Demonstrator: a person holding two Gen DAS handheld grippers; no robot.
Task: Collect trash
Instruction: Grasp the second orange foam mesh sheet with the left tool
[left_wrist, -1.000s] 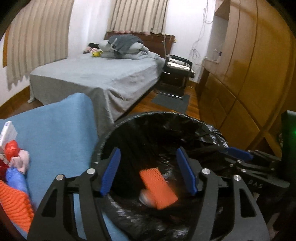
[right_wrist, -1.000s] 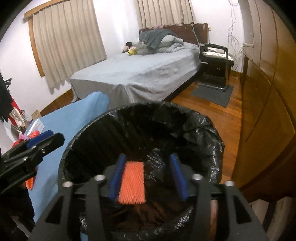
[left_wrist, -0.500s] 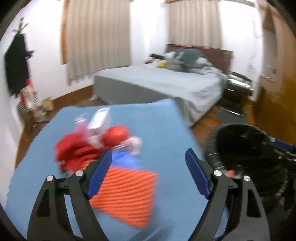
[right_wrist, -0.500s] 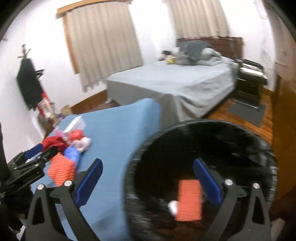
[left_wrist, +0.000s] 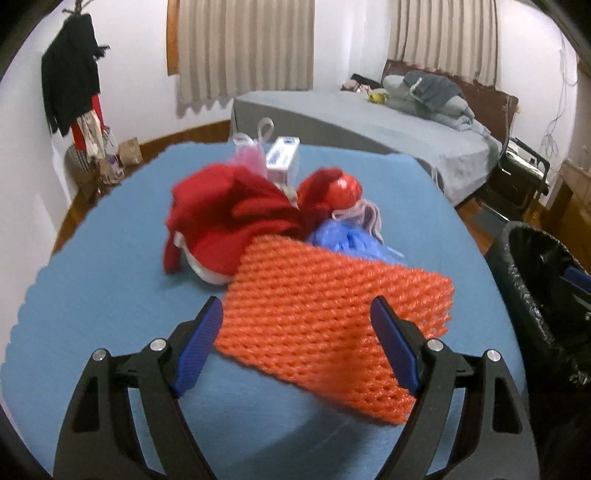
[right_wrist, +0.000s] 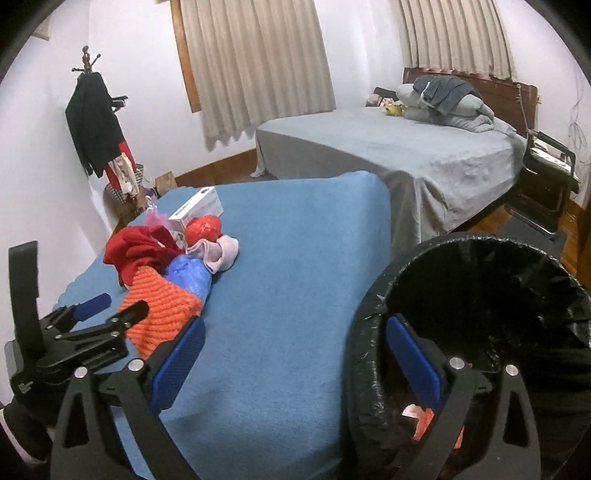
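Blue-covered table (left_wrist: 110, 295) fills the space under and ahead of both my grippers. Black-lined trash bin (right_wrist: 480, 295) stands at the table's right edge; my right gripper (right_wrist: 295, 362) straddles its near rim, right finger over the bin mouth, left finger over the blue cover. Right jaws spread wide, nothing between them. Scrap of orange mesh (right_wrist: 421, 421) lies at the bin bottom, just past my right finger.

Left gripper (left_wrist: 297, 345) jaws spread wide too, holding nothing. Orange foam net (left_wrist: 332, 325) sits right between and just ahead of the left fingertips, its far right corner reaching past the right finger; contact with the pads I cannot tell.

Rest of the trash pile lies just beyond the net: red cloth (left_wrist: 229, 221) ahead-left and touching it, blue plastic bag (left_wrist: 347, 236) ahead-right against its far edge, red ball (left_wrist: 343, 192) behind that, pale pink fabric (left_wrist: 362, 216) beside the ball, white box (left_wrist: 282, 158) farthest out. Bin shows at the far right of my left view, well apart from the pile
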